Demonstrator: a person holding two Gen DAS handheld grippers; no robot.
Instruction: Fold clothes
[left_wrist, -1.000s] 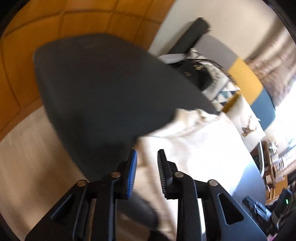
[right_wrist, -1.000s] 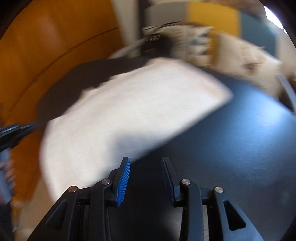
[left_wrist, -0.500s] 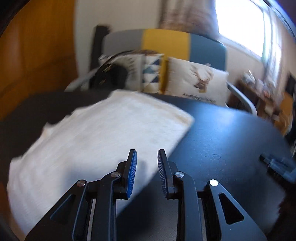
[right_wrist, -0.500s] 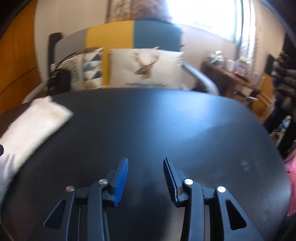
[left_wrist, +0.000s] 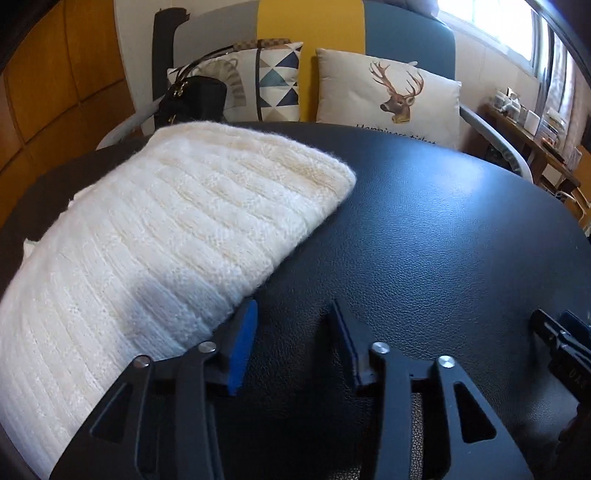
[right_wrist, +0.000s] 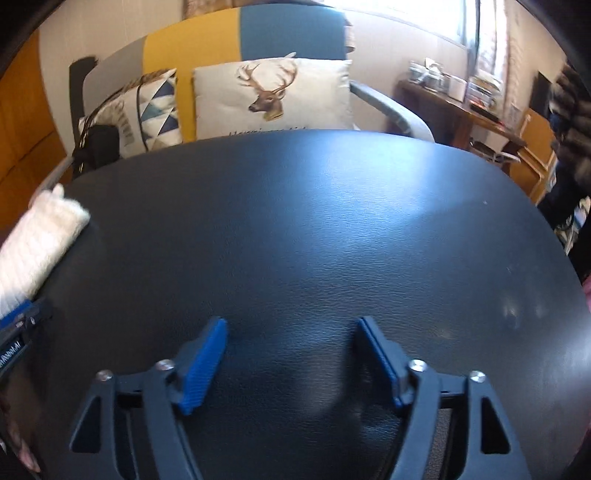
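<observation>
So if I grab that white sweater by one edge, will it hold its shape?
Probably not: the sweater is a soft, fuzzy knit, so it should droop and unfold. Its thick folded layers suggest bulk, not weight. It may drag on the grainy table.

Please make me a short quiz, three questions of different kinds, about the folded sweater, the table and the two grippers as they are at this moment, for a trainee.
1. True or false: the left hand-held gripper is shut on the cream sweater.
2. Multiple choice: on what does the sweater lie? A) the deer cushion B) the black table C) the black handbag
3. Fill in: in the right wrist view, the right hand-held gripper has only bare ____ between its open fingers.

Key: 1 false, both are open and hold nothing; 2 B; 3 table.
</observation>
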